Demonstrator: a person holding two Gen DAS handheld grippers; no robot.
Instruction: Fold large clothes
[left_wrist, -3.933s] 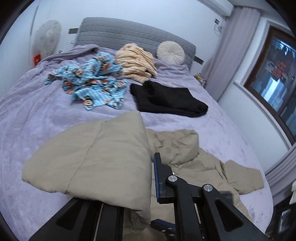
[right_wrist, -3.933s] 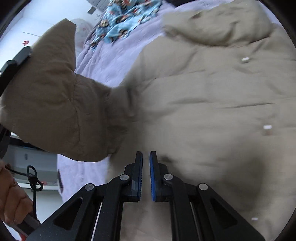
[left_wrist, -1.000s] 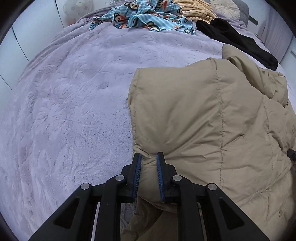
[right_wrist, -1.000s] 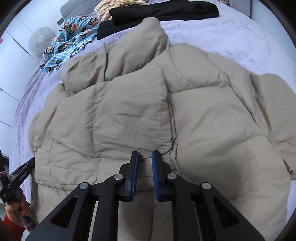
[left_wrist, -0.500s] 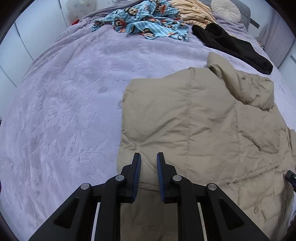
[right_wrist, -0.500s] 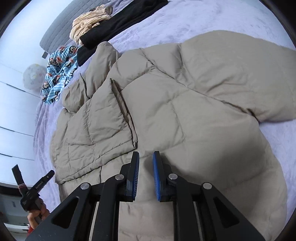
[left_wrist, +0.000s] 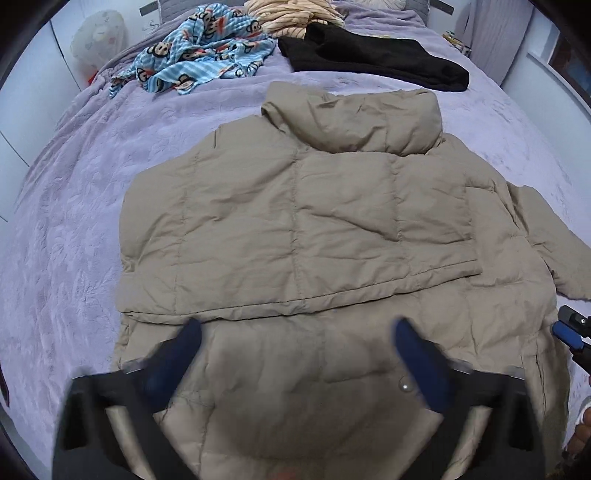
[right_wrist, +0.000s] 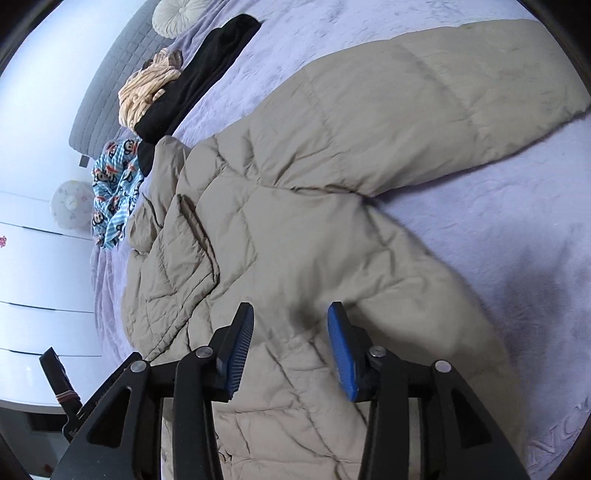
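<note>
A tan puffer jacket (left_wrist: 314, 221) lies spread on the purple bed (left_wrist: 74, 221), collar toward the headboard, with its left sleeve folded across the body. My left gripper (left_wrist: 295, 332) is open and empty above the jacket's lower hem, blurred by motion. In the right wrist view the jacket (right_wrist: 295, 229) fills the middle, its right sleeve (right_wrist: 424, 110) stretched out over the bed. My right gripper (right_wrist: 291, 317) is open and empty just above the jacket's side near the sleeve's base. Its tips also show at the right edge of the left wrist view (left_wrist: 570, 328).
Near the headboard lie a blue monkey-print garment (left_wrist: 199, 55), a striped cream garment (left_wrist: 291, 14) and a black garment (left_wrist: 373, 59). A round cushion (right_wrist: 177, 14) sits by the grey headboard (right_wrist: 107, 85). White cabinets (right_wrist: 33, 277) stand left of the bed.
Both grippers have opened from shut and pulled back from the jacket. The left sleeve, lifted earlier, now lies folded over the body. The right gripper has swung toward the right sleeve.
</note>
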